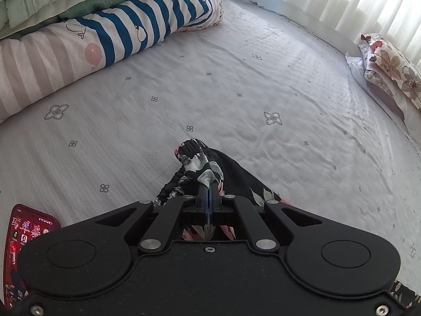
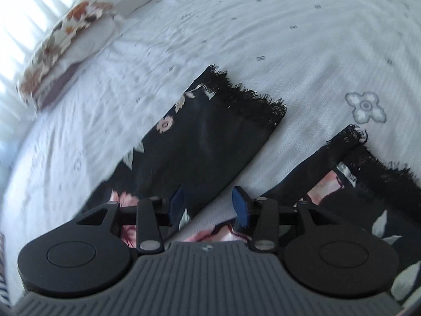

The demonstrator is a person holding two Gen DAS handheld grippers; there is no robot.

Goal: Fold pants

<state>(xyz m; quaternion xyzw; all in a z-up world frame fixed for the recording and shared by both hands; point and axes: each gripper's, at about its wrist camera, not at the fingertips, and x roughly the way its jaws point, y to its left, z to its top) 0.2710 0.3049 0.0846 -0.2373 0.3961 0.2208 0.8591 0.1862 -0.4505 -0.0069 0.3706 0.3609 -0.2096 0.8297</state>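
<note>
Black floral pants (image 2: 208,137) with fringed black hems lie on the pale bedsheet (image 2: 302,39). In the right wrist view one leg stretches up the middle and the other leg (image 2: 363,181) lies at the right, with a strip of sheet between them. My right gripper (image 2: 209,200) is open above that strip, and nothing sits between its blue pads (image 2: 240,204). In the left wrist view my left gripper (image 1: 208,193) is shut on the gathered elastic waistband (image 1: 196,159), which bunches up just beyond the fingertips.
A striped rolled quilt (image 1: 105,42) with green bedding on top lies along the far left. A floral pillow (image 1: 392,65) rests at the right by the curtains. A red phone (image 1: 23,239) lies on the sheet beside the left gripper.
</note>
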